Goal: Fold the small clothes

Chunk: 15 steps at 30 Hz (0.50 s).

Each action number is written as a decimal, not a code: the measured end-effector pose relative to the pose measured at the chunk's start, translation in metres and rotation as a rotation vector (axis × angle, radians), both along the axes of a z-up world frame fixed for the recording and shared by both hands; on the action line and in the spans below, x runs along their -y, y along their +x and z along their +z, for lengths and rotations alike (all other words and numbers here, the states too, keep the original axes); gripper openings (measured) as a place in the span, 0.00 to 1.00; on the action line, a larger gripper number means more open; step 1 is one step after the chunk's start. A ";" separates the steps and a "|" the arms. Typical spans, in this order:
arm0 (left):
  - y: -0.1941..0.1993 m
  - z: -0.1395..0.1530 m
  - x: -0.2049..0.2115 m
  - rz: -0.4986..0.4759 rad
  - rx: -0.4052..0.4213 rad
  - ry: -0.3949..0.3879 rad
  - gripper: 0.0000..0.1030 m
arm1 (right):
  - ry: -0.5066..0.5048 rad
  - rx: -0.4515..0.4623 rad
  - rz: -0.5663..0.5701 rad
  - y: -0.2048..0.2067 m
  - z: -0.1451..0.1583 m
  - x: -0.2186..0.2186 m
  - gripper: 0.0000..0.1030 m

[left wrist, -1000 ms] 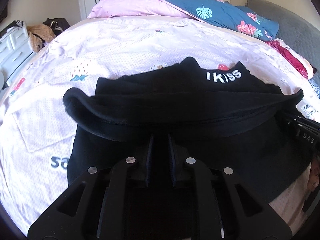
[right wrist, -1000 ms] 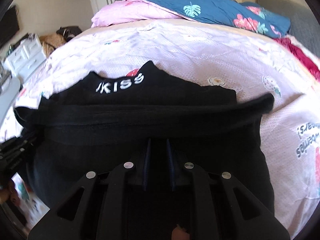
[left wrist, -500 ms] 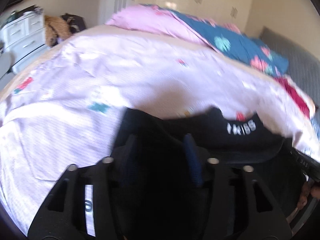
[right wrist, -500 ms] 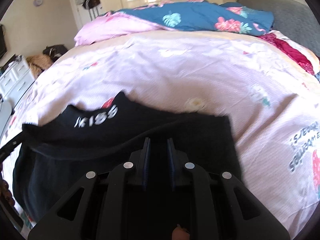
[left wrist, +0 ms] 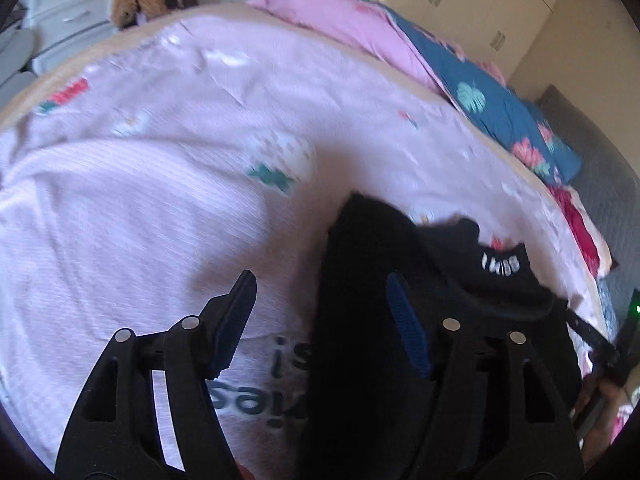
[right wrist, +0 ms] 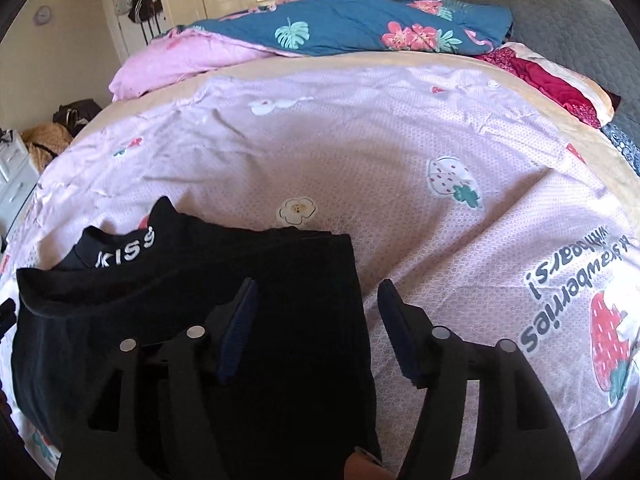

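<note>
A small black garment (right wrist: 208, 292) with white "KISS" lettering at its collar lies folded on the pink bedspread (right wrist: 360, 148). My right gripper (right wrist: 316, 296) is open over the garment's right edge, holding nothing. In the left wrist view the same garment (left wrist: 400, 280) lies to the right, with the bedspread (left wrist: 140, 184) around it. My left gripper (left wrist: 320, 292) is open above the garment's left edge. Its right finger sits over the black cloth and its left finger over bare bedspread. The view is motion-blurred.
A pink quilt (right wrist: 180, 60) and a blue floral quilt (right wrist: 352, 24) are piled at the bed's far side. A red cloth (right wrist: 548, 80) lies at the right edge near a grey headboard (right wrist: 560, 12). White drawers (left wrist: 68, 4) stand left of the bed.
Both grippers were shut on the garment's raised fold a second ago. They have since opened and let the cloth drop flat, and each has drawn outward, left gripper leftward and right gripper rightward.
</note>
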<state>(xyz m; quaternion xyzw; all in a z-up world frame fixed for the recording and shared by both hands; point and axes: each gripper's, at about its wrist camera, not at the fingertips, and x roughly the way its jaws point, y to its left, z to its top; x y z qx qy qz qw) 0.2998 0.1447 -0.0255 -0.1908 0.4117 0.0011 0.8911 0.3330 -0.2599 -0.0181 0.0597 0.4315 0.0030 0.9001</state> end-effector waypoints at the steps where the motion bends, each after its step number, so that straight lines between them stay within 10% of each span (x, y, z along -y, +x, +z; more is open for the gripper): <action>1: 0.005 -0.005 0.005 -0.025 -0.010 -0.014 0.58 | -0.004 -0.007 0.008 0.002 -0.002 -0.001 0.60; 4: 0.014 -0.014 0.015 -0.047 -0.020 0.002 0.55 | -0.010 -0.025 0.025 0.008 -0.007 -0.002 0.53; 8: 0.015 -0.017 0.016 -0.053 0.007 -0.016 0.19 | 0.018 -0.004 0.040 0.010 -0.006 -0.001 0.12; 15: 0.003 0.008 0.004 -0.012 0.111 -0.081 0.04 | 0.099 0.088 0.012 0.007 0.020 0.014 0.08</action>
